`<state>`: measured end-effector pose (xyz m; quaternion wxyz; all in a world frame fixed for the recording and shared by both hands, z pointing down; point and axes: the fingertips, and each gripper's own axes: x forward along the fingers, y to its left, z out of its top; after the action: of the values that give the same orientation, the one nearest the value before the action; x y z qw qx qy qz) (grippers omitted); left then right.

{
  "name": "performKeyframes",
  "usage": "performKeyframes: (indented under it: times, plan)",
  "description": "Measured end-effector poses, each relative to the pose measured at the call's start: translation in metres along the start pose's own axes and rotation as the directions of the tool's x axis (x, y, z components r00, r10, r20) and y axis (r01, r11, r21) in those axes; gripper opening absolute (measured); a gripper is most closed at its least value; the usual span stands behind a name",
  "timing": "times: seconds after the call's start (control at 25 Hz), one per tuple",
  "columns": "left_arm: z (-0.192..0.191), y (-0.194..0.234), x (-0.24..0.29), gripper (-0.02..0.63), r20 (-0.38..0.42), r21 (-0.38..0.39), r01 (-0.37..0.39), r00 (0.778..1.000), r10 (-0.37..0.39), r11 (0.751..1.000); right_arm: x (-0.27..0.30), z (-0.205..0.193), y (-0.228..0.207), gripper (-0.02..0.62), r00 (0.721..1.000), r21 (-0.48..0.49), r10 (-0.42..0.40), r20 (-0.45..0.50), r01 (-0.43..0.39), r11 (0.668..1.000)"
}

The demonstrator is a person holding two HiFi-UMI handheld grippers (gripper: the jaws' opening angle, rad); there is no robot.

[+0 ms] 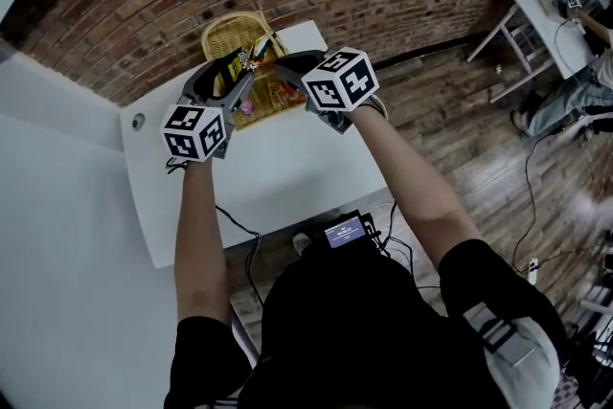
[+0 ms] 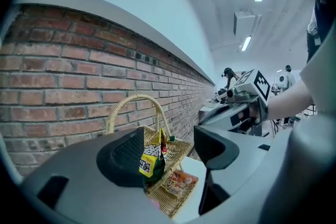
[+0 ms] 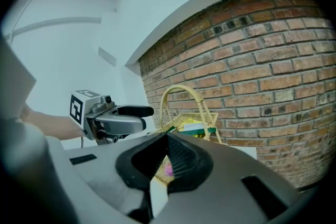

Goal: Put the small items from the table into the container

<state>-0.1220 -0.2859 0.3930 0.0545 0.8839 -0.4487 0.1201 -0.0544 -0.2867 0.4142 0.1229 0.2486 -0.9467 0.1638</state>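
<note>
The left gripper (image 2: 176, 150) hovers at the near-left rim of the wicker basket (image 1: 222, 35), which sits at the far edge of the desk (image 1: 287, 158), its fingers (image 2: 123, 157) wide with nothing pressed between them. A yellow-and-green packet (image 2: 151, 161) stands on end inside the basket just past the left finger, possibly brushing it, beside an orange packet (image 2: 178, 182) lying flat. To the right, the right gripper (image 3: 166, 139) has its fingers closed together on nothing, near the basket's right side, so the left hand looks the nearer to the upright packet.

Woven wicker basket (image 1: 222, 35); glossy pkts (image 2: 152, 160); prob. matt table (image 1: 287, 170).
</note>
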Motion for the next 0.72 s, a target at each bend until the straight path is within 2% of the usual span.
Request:
performKeyframes:
  times: [0.12,0.44,0.72]
  plan:
    - [0.001,0.000,-0.016,0.258,0.036,-0.008,-0.015,0.999,0.015,1.000,0.000,-0.003,0.011,0.012,1.000,-0.005,0.010,-0.008,-0.010,1.000]
    - [-0.002,0.000,-0.068,0.009,0.165,-0.018,-0.055,0.985,0.057,0.998,-0.002,-0.021,0.038,0.012,0.999,-0.003,0.043,-0.027,-0.043,0.999]
    - [-0.027,-0.023,-0.100,0.008,0.181,-0.025,-0.010,0.983,0.014,1.000,-0.007,-0.050,0.059,0.011,0.996,0.026,0.079,-0.036,-0.078,0.997]
